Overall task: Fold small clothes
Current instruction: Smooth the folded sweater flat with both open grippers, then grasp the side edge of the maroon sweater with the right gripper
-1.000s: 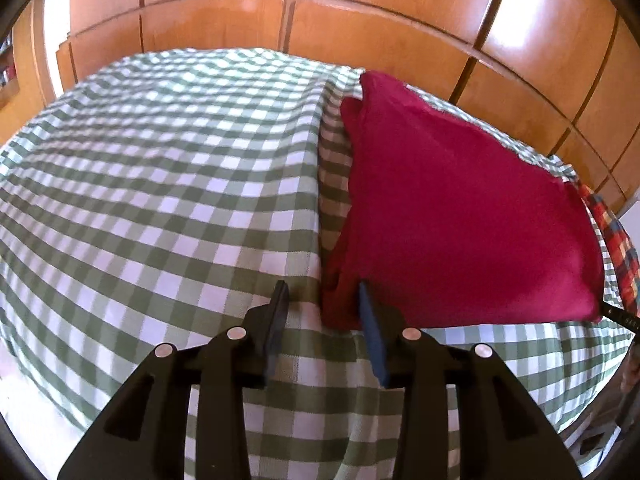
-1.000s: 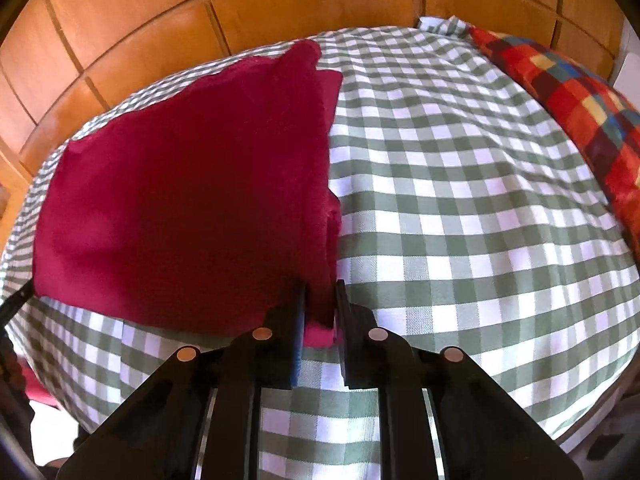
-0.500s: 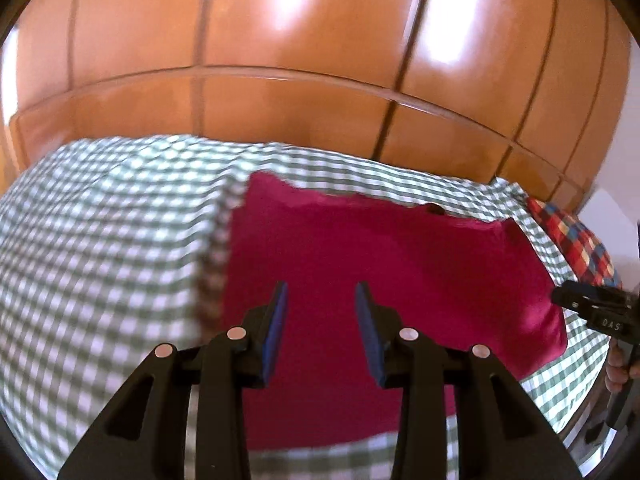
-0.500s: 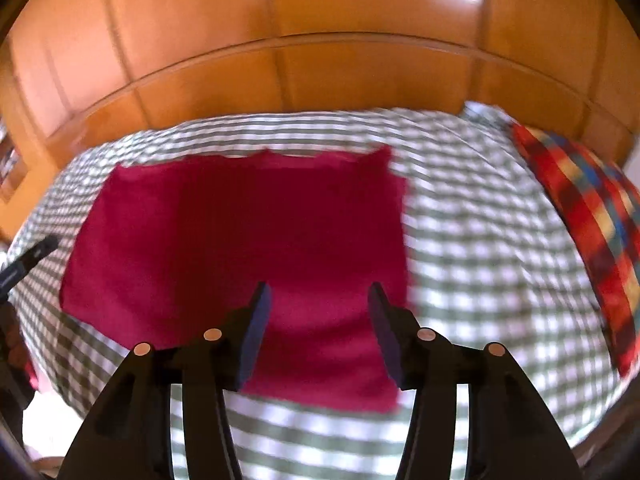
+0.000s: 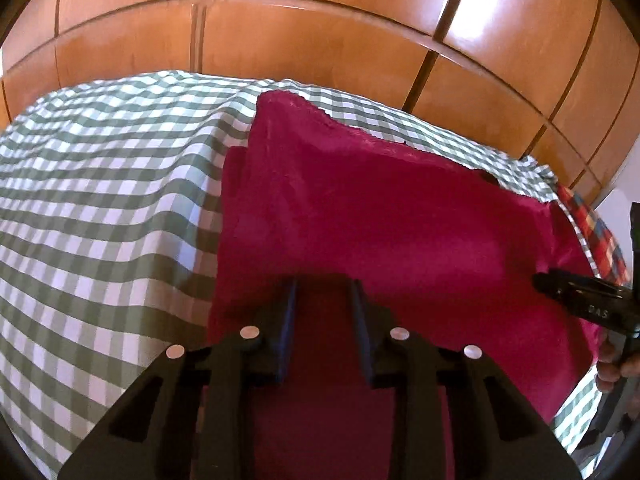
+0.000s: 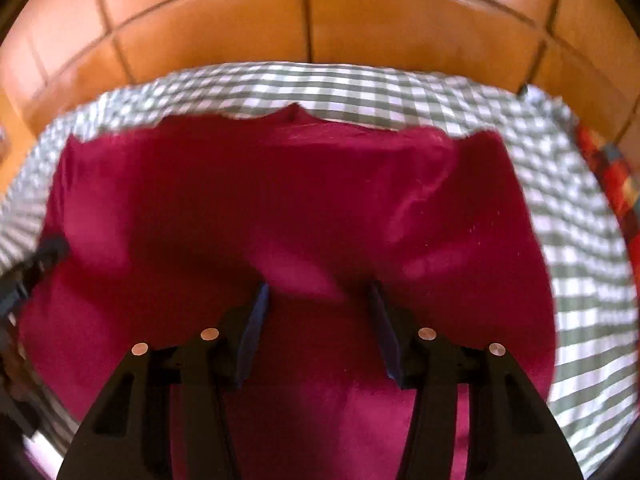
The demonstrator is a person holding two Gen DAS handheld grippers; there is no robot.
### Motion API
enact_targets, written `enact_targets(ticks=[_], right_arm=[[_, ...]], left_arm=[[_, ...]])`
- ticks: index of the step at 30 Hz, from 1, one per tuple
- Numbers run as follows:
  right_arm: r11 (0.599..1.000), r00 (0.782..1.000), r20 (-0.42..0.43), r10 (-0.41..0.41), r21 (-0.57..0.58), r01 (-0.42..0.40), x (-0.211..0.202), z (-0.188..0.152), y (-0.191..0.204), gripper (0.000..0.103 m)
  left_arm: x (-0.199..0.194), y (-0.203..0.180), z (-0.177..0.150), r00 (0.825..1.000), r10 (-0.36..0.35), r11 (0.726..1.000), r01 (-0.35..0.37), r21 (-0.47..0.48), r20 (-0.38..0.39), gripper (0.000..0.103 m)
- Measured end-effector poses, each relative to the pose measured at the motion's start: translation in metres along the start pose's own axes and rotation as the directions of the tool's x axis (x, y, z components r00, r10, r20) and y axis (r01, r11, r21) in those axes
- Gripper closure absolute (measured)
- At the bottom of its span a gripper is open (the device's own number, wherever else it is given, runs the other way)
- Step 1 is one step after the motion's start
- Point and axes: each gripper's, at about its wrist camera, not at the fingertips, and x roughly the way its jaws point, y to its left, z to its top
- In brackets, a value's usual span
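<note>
Nearest, in the left view: left tongs (image 5: 323,312) spread narrowly, having just been closing, nothing pinched, red cloth (image 5: 380,232) beneath and between the blades but no pad pressing on it. In the right view: right tongs (image 6: 318,320) spread wider, having just opened, also empty, hovering over the same cloth (image 6: 288,208).

Cloth lying flat on the checked bed (image 5: 100,200), already doubled by the look of the layered edge at 10 o'clock in the left view; near edge running under both tongs, far edge ragged toward 12 o'clock. Right tongs visible at 3 o'clock in the left view (image 5: 580,296), a hand (image 5: 616,360) just below them.

Likely step: taking a fresh hold for another fold. To do it well:

- Drop each pair of tongs onto a near corner, not mid-panel; grab all layers at once, or the lower layer slides out.
- Pinch cloth only, keeping the checked sheet out of the blades.
- Lift both sides together, level, and carry toward 12 o'clock, matching edge to edge.
- Release only once laid flat.

Farther off: plaid cloth (image 6: 608,176) at 3 o'clock in the right view, well apart. Beyond, wooden panels (image 5: 320,40) at 12 o'clock.
</note>
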Motion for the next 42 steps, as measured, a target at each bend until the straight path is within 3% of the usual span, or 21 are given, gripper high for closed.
enact_targets(ticks=[4,12,14,18,20,26,30,32,36,42], right_arm=[[0.997,0.997,-0.006,-0.072,-0.043,0.072,0.002,0.004,0.012,0.051],[0.995,0.996,0.032,-0.088,-0.036,0.089,-0.027,0.003,0.012,0.049],[0.996,0.996,0.04,-0.076,-0.037,0.077,-0.033,0.002,0.009,0.049],[0.996,0.996,-0.004,-0.084,0.006,0.084,-0.019,-0.007,-0.012,0.043],[0.998,0.999,-0.002,-0.044,0.038,0.044,-0.012,-0.009,-0.022,0.042],[0.999,0.999,0.028,-0.028,0.026,0.027,-0.031,-0.007,-0.027,0.04],[0.995,0.997,0.078,0.007,0.103,-0.016,-0.058,-0.014,-0.061,0.039],[0.987,0.995,0.1,0.012,0.158,-0.027,-0.071,-0.02,-0.084,0.032],[0.959,0.995,0.104,0.005,0.28,-0.035,-0.08,-0.036,-0.135,0.032],[0.893,0.986,0.106,0.132,0.42,-0.165,-0.071,-0.067,-0.182,0.029]], left_arm=[[-0.013,-0.006,0.002,0.999,0.015,1.0,-0.016,0.01,0.029,0.078],[-0.051,-0.026,-0.012,0.99,0.005,0.999,-0.012,0.051,0.14,0.072],[-0.049,-0.033,-0.017,0.991,0.019,0.996,-0.029,0.08,0.132,0.071],[-0.019,-0.032,-0.03,0.997,0.067,0.994,-0.069,0.089,0.03,0.07],[-0.014,-0.031,-0.032,0.997,0.073,0.993,-0.076,0.087,0.033,0.07],[-0.024,-0.037,-0.028,0.995,0.093,0.994,-0.095,0.062,0.041,0.071],[-0.041,-0.043,-0.033,0.992,0.096,0.993,-0.101,0.065,0.079,0.069],[-0.042,-0.046,-0.037,0.991,0.101,0.991,-0.108,0.076,0.083,0.069],[-0.041,-0.051,-0.041,0.991,0.111,0.99,-0.117,0.079,0.077,0.069],[-0.044,-0.058,-0.045,0.993,0.091,0.991,-0.097,0.089,0.071,0.068]])
